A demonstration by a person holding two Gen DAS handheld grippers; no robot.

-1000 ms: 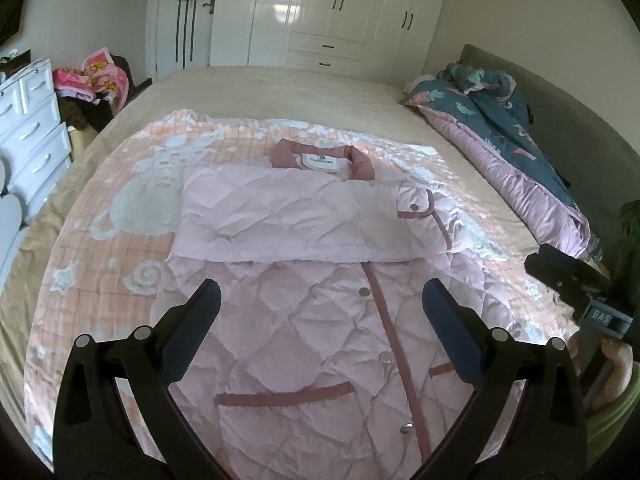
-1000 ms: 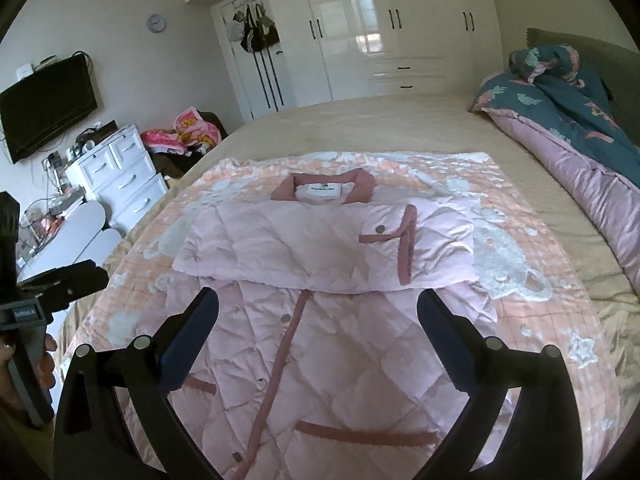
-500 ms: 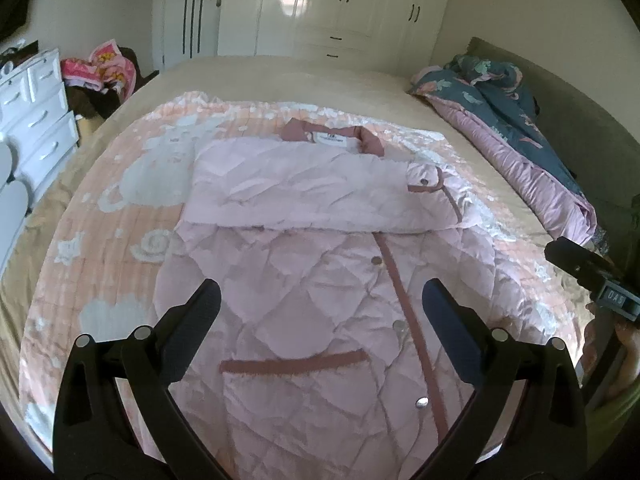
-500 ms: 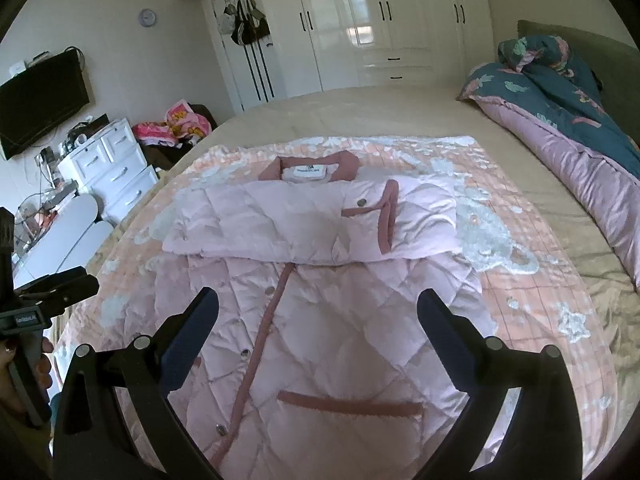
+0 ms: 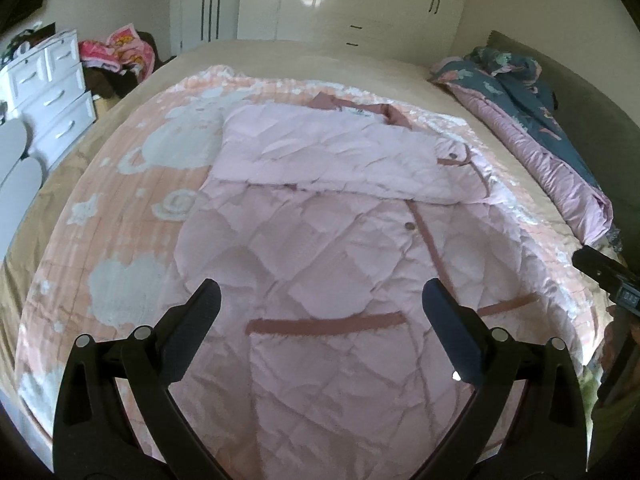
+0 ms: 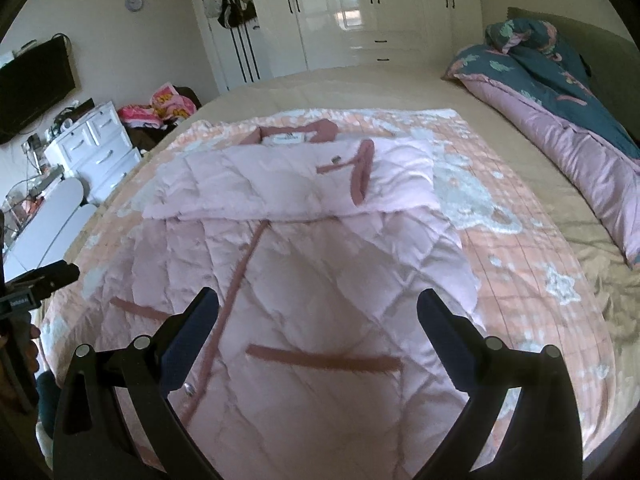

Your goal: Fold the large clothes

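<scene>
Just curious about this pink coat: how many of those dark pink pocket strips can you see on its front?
2. One pocket strip lies between the right gripper's fingers; the other pocket strip sits across the button line, toward the dresser side. Folded-over sleeves may hide more trim higher up.

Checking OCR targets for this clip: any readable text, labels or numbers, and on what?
Nothing reads cleanly.
Neck label of the pink quilted coat: dark print, too small to read.
Tag on the right hand-held gripper: digits, blurred.
Strip on the left hand-held gripper: white lettering, blurred.
Wall clock: no numerals legible.
</scene>
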